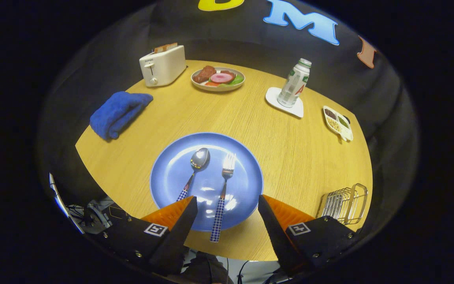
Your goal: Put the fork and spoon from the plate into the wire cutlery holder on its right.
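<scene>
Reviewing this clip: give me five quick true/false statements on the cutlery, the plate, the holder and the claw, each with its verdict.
1. The fork and spoon both lie on the blue plate. True.
2. The claw is shut on the fork. False: its fingers are open, with the fork's handle between them.
3. The wire cutlery holder holds the spoon. False: it holds no cutlery.
4. A bottle stands on a white coaster. True.
5. The toaster is empty. False: toast sticks out.

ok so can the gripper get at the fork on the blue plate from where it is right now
Probably yes. The gripper is open, and the fork lies between its fingers with its checked handle over the blue plate's near rim. The spoon lies apart, nearer the left finger, so nothing blocks the way.
</scene>
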`<state>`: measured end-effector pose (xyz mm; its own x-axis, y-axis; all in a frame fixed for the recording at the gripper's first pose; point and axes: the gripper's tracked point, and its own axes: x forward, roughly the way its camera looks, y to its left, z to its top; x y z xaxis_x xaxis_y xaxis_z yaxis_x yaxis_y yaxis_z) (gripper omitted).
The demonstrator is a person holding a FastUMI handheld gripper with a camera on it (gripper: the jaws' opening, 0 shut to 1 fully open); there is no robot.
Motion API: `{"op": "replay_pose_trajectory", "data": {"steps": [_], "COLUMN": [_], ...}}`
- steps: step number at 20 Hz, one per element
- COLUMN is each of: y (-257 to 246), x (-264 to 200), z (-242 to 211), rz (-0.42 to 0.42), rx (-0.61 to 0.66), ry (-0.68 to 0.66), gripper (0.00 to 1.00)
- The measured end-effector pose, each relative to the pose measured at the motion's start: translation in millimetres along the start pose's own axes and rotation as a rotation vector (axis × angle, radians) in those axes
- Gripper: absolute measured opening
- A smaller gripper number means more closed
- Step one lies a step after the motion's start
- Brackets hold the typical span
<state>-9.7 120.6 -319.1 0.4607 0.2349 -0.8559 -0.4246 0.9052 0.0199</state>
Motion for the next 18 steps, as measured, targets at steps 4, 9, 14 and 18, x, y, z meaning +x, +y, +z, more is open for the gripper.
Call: {"op": "replay_pose_trajectory", "data": {"steps": [4, 9, 14, 18], "y": [0.9, 5.3, 5.4, 9.3], "x": [13.4, 26.1, 30.6, 35.9], "z": [-9.8, -21.7, -26.6, -31.5], "rz": [0.003, 0.020, 0.046, 0.085], "rx": [-0.019, -0.038, -0.015, -0.002], "ry": [0.102, 0.244, 0.376, 0.475], "gripper": [0.85, 0.53, 0.53, 0.13]}}
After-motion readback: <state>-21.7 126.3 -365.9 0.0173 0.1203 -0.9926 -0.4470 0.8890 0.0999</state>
